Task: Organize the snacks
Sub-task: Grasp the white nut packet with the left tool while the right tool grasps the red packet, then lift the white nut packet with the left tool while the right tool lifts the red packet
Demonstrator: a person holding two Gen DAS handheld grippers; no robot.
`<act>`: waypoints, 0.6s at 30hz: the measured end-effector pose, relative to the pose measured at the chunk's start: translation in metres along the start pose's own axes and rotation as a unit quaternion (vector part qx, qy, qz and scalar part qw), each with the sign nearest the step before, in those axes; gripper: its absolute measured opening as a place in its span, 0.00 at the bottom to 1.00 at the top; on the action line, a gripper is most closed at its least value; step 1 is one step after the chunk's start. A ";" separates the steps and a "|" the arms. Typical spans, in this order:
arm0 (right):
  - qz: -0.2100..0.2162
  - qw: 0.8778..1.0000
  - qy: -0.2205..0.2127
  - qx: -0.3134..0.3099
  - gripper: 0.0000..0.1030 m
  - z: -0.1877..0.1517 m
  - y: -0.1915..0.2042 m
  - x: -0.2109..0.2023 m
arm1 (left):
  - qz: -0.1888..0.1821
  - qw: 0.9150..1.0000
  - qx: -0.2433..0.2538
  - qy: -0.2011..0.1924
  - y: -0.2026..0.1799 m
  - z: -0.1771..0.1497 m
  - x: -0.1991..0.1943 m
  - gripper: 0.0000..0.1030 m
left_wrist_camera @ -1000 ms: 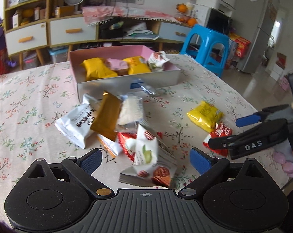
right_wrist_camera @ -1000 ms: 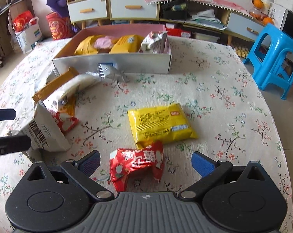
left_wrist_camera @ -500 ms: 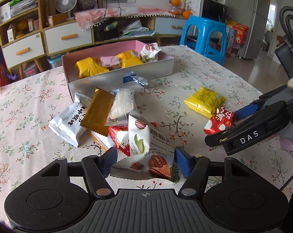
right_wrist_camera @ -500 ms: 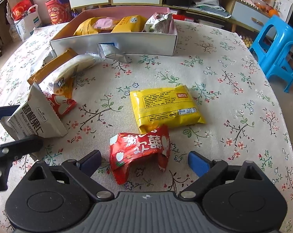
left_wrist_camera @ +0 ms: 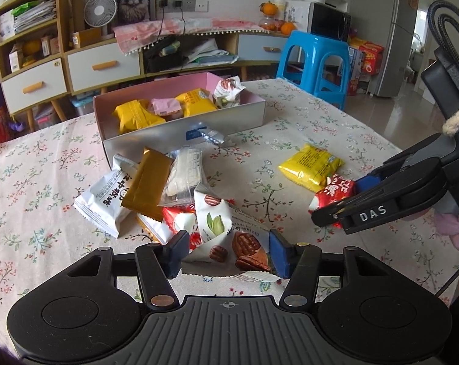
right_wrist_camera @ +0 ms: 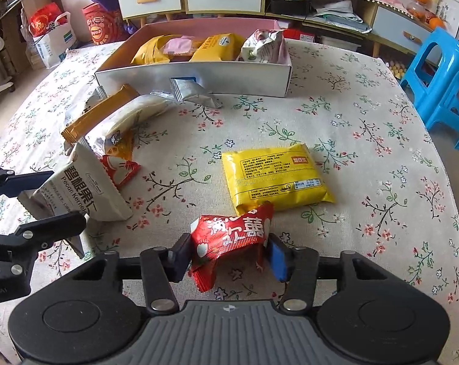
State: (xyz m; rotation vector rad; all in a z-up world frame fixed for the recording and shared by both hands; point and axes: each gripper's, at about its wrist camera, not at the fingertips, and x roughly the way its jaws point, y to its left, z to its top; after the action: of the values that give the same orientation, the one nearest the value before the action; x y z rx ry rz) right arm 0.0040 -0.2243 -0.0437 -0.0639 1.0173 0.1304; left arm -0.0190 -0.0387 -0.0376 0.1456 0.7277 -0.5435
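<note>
My left gripper (left_wrist_camera: pixel 227 251) is shut on a white pecan packet (left_wrist_camera: pixel 229 237), which also shows in the right wrist view (right_wrist_camera: pixel 86 191). My right gripper (right_wrist_camera: pixel 227 254) is shut on a red snack packet (right_wrist_camera: pixel 232 237); it also shows in the left wrist view (left_wrist_camera: pixel 332 193). A pink-lined white box (right_wrist_camera: pixel 199 77) at the back of the table holds several yellow, pink and white packets. A yellow packet (right_wrist_camera: pixel 275 179) lies just beyond the red one. A loose pile with a gold bar (left_wrist_camera: pixel 147 185) and a white packet (left_wrist_camera: pixel 104 200) lies before the box.
The table has a floral cloth (right_wrist_camera: pixel 366 115). A small silver packet (right_wrist_camera: pixel 192 92) leans on the box front. A blue stool (right_wrist_camera: pixel 442 73) stands off the right edge. Cabinets (left_wrist_camera: pixel 92 67) line the far wall.
Both grippers have closed: the left on the pecan packet, the right on the red packet. Both were open one second ago.
</note>
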 end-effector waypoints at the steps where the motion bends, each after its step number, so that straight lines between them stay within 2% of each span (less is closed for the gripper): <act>1: 0.001 1.000 -0.001 -0.001 0.39 0.000 0.000 -0.001 | -0.002 1.000 0.000 -0.002 -0.001 0.001 -0.002 0.52; 9: 0.008 1.000 -0.017 0.007 0.39 0.006 -0.002 -0.011 | -0.010 1.000 -0.004 -0.014 -0.001 0.005 -0.010 0.49; 18: 0.014 0.999 -0.036 0.025 0.39 0.015 -0.007 -0.021 | -0.024 0.999 -0.031 -0.023 0.003 0.016 -0.017 0.47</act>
State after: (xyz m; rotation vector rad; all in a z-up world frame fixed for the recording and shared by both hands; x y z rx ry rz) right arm 0.0068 -0.2313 -0.0175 -0.0002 0.9499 0.1316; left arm -0.0185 -0.0334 -0.0141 0.0583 0.7031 -0.5676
